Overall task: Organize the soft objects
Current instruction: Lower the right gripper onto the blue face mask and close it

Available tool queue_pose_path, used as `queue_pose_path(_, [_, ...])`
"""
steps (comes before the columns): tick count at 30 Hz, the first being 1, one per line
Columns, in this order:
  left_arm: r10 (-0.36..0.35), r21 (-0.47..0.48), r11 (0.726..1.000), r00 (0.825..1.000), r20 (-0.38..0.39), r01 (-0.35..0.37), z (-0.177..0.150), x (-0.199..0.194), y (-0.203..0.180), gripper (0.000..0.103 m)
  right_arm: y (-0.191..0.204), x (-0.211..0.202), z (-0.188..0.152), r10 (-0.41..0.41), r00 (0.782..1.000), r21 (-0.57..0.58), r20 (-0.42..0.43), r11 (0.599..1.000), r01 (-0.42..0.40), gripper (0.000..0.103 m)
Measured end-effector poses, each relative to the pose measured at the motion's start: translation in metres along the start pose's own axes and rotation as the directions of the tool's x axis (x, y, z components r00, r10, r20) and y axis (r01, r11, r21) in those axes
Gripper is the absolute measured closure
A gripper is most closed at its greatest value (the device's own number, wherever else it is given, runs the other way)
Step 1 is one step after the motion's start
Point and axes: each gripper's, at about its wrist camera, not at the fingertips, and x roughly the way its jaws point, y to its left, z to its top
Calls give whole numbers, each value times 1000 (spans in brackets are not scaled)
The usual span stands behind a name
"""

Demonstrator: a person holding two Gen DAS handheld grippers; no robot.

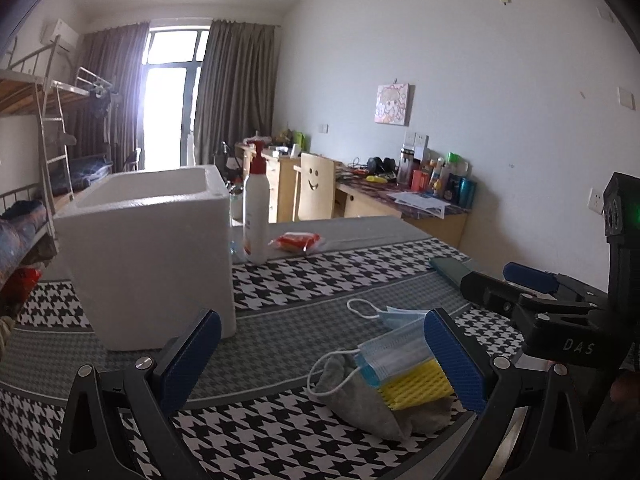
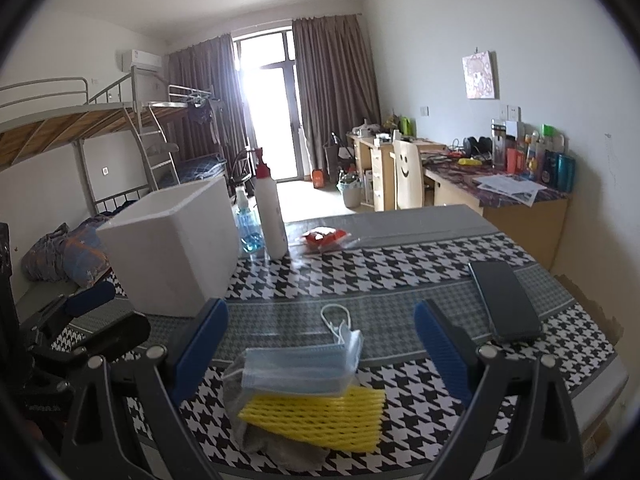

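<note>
A pile of soft things lies on the houndstooth tablecloth: a blue face mask [image 2: 300,368] on a yellow foam net [image 2: 320,416] on a grey sock [image 2: 272,448]. The mask [image 1: 394,354], net [image 1: 416,386] and sock [image 1: 368,400] also show in the left wrist view. My right gripper [image 2: 320,352] is open, its blue fingers on either side of the pile. My left gripper [image 1: 324,360] is open and empty, with the pile by its right finger [image 1: 452,356]. A white foam box [image 1: 148,248] stands open-topped at the left; it also shows in the right wrist view [image 2: 176,248].
A white pump bottle [image 2: 272,216], a blue spray bottle [image 2: 248,228] and a red packet [image 2: 324,238] stand behind the box. A dark phone [image 2: 504,300] lies at the table's right. The right gripper's body [image 1: 552,312] shows at the right of the left view.
</note>
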Motion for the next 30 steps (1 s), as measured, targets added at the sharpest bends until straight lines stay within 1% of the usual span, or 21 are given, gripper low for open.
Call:
queue_pose_path(8, [2, -2, 1000, 1000, -23, -2, -3, 8, 2, 1, -10, 8, -10, 3, 1000, 25, -30, 1000, -2, 7])
queue_pose_path(23, [0, -5, 1000, 997, -82, 0, -13, 26, 4, 1, -15, 32, -27, 31, 994, 49, -107, 998, -26, 7])
queue_pose_path(28, [-7, -6, 1000, 995, -97, 6, -15, 32, 3, 1, -19, 42, -33, 54, 988, 64, -142, 997, -45, 15])
queue_pose_path(30, [-7, -8, 1000, 995, -102, 6, -16, 33, 3, 1, -20, 44, -35, 71, 985, 74, -154, 995, -60, 19])
